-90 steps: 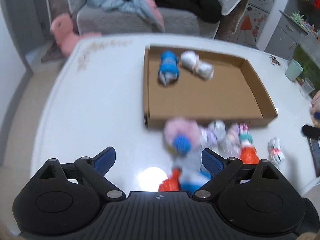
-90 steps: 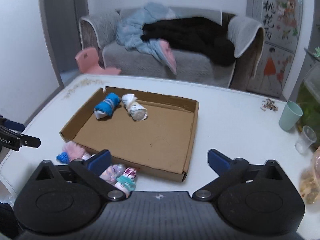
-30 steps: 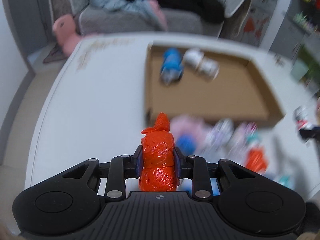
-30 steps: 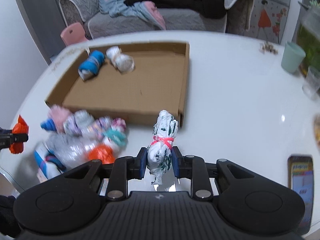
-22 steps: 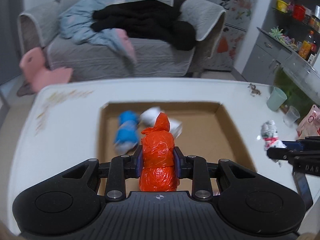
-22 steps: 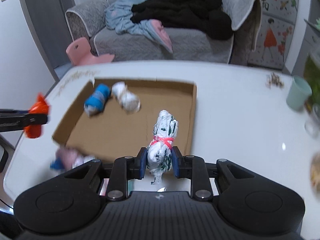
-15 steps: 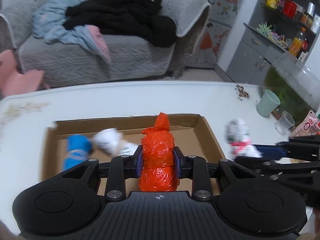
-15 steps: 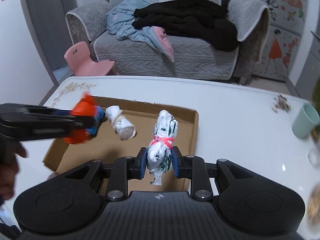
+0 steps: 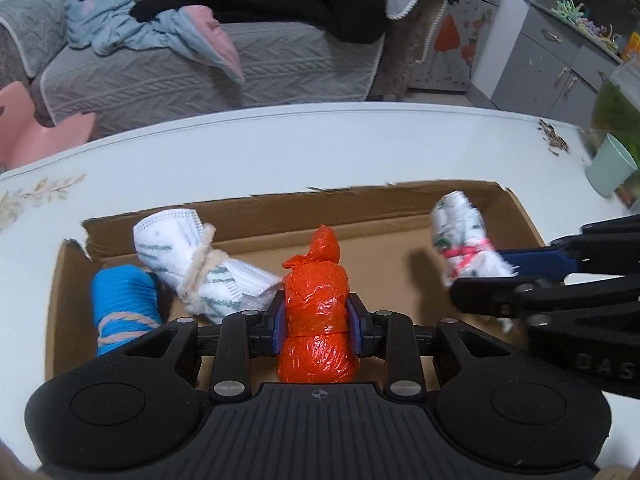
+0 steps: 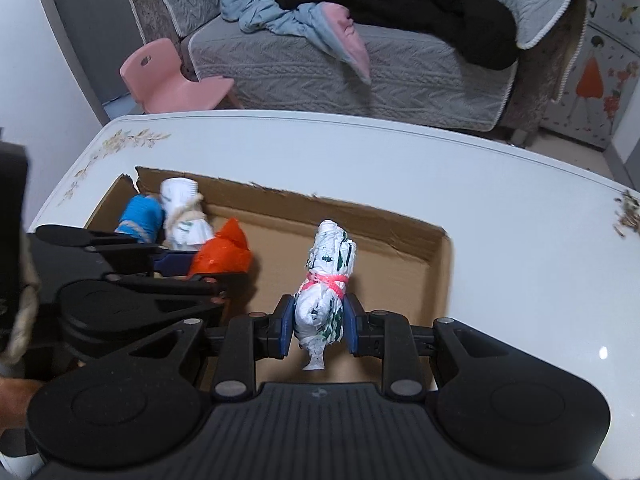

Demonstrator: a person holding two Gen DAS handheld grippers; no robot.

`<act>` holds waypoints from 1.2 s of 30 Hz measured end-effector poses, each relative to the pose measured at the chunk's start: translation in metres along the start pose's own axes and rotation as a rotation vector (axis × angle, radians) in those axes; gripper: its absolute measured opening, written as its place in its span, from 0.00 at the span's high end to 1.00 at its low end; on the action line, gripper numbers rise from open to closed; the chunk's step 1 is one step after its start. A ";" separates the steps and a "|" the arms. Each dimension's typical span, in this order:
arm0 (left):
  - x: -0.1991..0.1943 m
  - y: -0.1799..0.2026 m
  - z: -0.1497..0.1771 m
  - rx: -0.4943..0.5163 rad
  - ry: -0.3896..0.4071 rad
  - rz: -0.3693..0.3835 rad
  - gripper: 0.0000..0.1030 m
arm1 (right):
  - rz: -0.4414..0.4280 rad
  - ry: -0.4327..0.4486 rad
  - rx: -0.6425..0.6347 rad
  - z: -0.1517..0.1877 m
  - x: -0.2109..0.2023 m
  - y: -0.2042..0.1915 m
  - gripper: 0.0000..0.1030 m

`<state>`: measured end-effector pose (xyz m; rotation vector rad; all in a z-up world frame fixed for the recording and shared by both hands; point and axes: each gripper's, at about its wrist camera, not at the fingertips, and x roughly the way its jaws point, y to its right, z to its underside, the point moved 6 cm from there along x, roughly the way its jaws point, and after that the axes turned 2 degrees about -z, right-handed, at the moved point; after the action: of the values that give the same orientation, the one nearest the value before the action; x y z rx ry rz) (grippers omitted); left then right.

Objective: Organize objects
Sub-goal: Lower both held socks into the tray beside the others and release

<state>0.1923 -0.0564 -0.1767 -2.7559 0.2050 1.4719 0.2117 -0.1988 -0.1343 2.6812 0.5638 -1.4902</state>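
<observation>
The left gripper (image 9: 318, 320) pinches an orange bundle (image 9: 318, 312) and the right gripper (image 10: 319, 325) a white bundle (image 10: 326, 280), both held over the cardboard tray (image 10: 442, 276) on the white table (image 10: 520, 240), where a blue roll (image 9: 122, 300) and a white roll (image 9: 192, 260) lie in the tray's far left corner.

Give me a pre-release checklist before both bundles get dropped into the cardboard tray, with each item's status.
1. Left gripper jaws shut on the orange bundle: ok.
2. Right gripper jaws shut on the white bundle with pink tie: ok.
3. Both bundles over the cardboard tray floor, inside its walls: ok.
4. Bare floor below the white bundle: ok.
5. Orange bundle apart from the white roll tied with string and blue roll: cannot tell; it is close to the white roll.
6. Height of either bundle above the floor: cannot tell.
</observation>
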 end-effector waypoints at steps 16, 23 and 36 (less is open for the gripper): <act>0.003 -0.020 -0.001 -0.013 0.025 -0.022 0.65 | -0.099 -0.086 -0.044 -0.018 0.037 -0.016 0.77; 0.005 -0.025 0.000 -0.015 0.015 -0.004 0.60 | -0.111 -0.110 -0.052 -0.019 0.044 -0.017 0.76; -0.010 -0.012 0.018 0.030 0.015 0.046 0.15 | -0.205 -0.091 -0.015 -0.025 0.042 -0.027 0.69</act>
<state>0.1733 -0.0417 -0.1794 -2.7575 0.2903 1.4461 0.2435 -0.1565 -0.1514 2.5944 0.8635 -1.6380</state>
